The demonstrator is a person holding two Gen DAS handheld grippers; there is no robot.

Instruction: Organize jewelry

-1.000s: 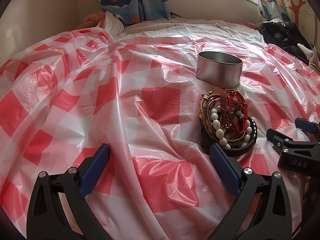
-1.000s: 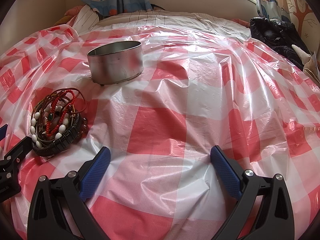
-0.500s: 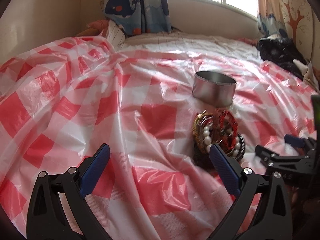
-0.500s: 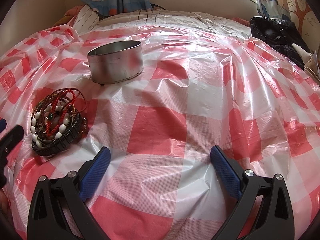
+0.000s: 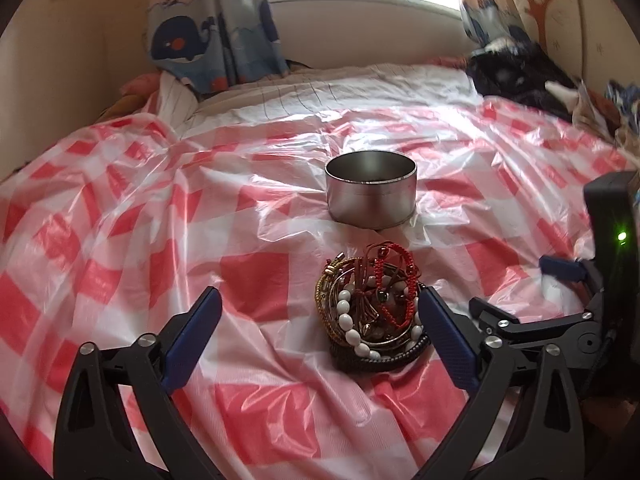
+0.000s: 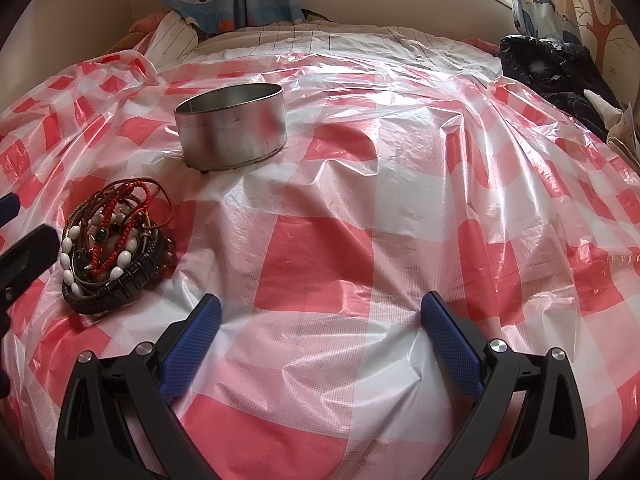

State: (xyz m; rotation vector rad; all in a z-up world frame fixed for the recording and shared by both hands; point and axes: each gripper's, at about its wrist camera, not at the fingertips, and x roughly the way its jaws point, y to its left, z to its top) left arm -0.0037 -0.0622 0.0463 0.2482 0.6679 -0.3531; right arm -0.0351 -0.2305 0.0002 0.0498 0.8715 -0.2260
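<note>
While the left gripper [image 5: 316,308] hangs low over the bed, its blue pads [image 5: 192,332] are spread wide w/ nothing between them. Left wrist view: the pile of bracelets [image 5: 372,312] lies on the red-and-white checked plastic sheet [image 5: 160,240], just ahead of the right-hand pad and partly behind it; can't tell if pad and pile touch. White beads, red cord, gold bangles and a dark braided band are stacked together in that pile. Beyond it, near but apart, stands a round metal tin [image 5: 371,188], upright, lid off, inside looks bare as far as it shows. At the right edge sits the right gripper [image 5: 556,284], jaws apart, a green light on the black body behind it. Whale curtain [image 5: 208,40] and window at the back; dark clothes [image 5: 516,76] at far right.

Right wrist view: right gripper [image 6: 320,320] is open wide, pads empty, over the sheet [image 6: 320,248]. Bracelets [image 6: 112,244] lie far left, well apart from its pads. Tin [image 6: 232,128] is behind them, slightly tilted on the wrinkled plastic. A finger of the left gripper [image 6: 28,246] pokes in at the left edge, just beside the pile.
</note>
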